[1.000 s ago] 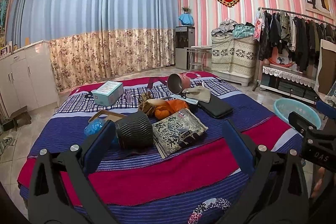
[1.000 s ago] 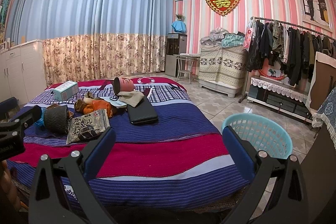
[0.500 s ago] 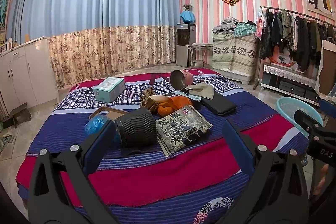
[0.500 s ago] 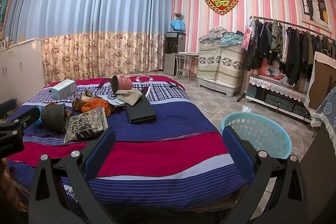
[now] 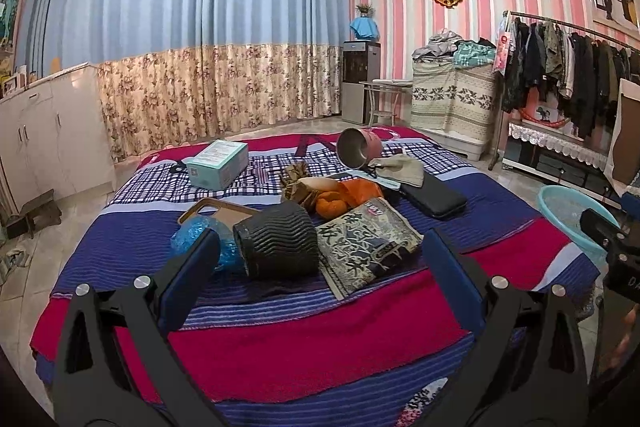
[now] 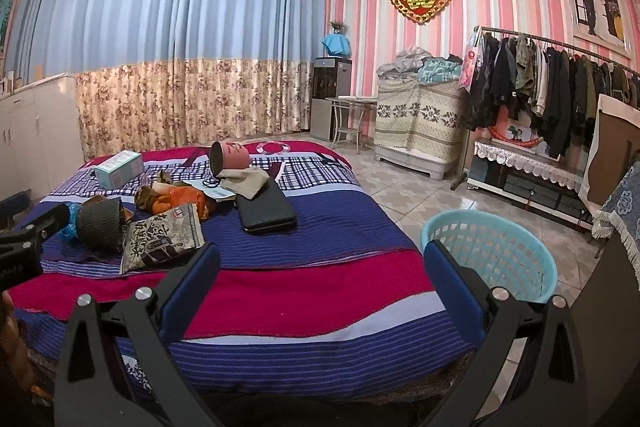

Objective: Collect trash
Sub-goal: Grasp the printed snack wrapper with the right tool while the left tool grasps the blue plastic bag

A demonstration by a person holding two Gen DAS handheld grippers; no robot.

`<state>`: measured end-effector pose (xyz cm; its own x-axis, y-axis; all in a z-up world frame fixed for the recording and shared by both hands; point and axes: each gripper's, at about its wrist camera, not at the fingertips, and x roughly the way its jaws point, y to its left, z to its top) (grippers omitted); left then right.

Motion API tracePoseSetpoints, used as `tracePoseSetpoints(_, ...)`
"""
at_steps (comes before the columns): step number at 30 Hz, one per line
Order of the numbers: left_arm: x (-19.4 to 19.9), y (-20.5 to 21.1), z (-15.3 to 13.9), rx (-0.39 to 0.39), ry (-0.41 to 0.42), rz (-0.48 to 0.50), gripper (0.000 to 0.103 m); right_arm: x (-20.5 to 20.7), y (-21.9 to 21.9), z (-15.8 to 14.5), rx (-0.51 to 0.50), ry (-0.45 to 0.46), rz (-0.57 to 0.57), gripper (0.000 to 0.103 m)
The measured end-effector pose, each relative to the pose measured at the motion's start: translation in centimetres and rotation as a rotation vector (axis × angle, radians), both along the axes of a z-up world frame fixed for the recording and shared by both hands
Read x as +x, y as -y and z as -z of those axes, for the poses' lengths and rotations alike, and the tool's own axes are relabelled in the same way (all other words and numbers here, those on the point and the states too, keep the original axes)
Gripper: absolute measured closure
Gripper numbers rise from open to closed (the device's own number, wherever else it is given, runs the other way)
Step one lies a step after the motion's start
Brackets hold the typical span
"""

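Observation:
Clutter lies on the striped bed [image 5: 280, 339]: a black ribbed cup [image 5: 280, 247] on its side, a printed snack bag [image 5: 368, 247], crumpled blue plastic [image 5: 192, 235], an orange wrapper [image 5: 340, 199], a teal box [image 5: 218, 169] and a pink cup [image 5: 358, 147]. My left gripper [image 5: 320, 259] is open just short of the ribbed cup, holding nothing. My right gripper [image 6: 320, 275] is open over the bed's near edge, empty. The light blue basket [image 6: 492, 255] stands on the floor to the right of the bed. In the right wrist view the snack bag [image 6: 164, 235] and ribbed cup [image 6: 100, 223] lie at the left.
A black case [image 6: 266, 213] and a beige cloth [image 6: 244, 181] lie mid-bed. A clothes rack [image 6: 560, 91] and a low cabinet [image 6: 528, 179] stand at the right, white cupboards [image 5: 48, 139] at the left. Tiled floor surrounds the bed.
My left gripper has edged closer to the ribbed cup and snack bag. The right gripper has barely shifted. Both stay open.

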<state>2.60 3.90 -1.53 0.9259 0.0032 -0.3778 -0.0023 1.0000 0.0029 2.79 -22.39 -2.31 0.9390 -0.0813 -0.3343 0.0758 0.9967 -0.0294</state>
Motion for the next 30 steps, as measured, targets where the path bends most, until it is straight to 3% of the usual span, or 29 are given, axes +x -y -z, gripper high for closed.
tracePoseSetpoints(10, 1.7, -3.2, 1.0, -0.017, -0.041, -0.058, 0.005, 2.3, -0.3, 0.2, 0.029, -0.07, -0.031, 0.004)
tracePoseSetpoints(17, 3.3, -5.9, 3.0, 0.013, -0.113, -0.11, 0.005, 3.9, -0.8, 0.7, -0.007, -0.152, -0.007, 0.004)
tracePoseSetpoints(20, 4.6, -6.8, 3.2, -0.023, -0.143, -0.13, 0.005, 4.5, -0.8, 0.4, -0.024, -0.156, 0.024, 0.004)
tracePoseSetpoints(26, 6.6, -8.5, 3.5, -0.003, -0.166, -0.151, 0.005, 6.1, 0.0, 1.0, 0.061, -0.24, 0.006, 0.004)
tracePoseSetpoints(30, 7.7, -10.6, 3.8, 0.001, -0.192, -0.181, 0.005, 6.6, -0.8, 0.9, 0.063, -0.238, -0.007, 0.004)
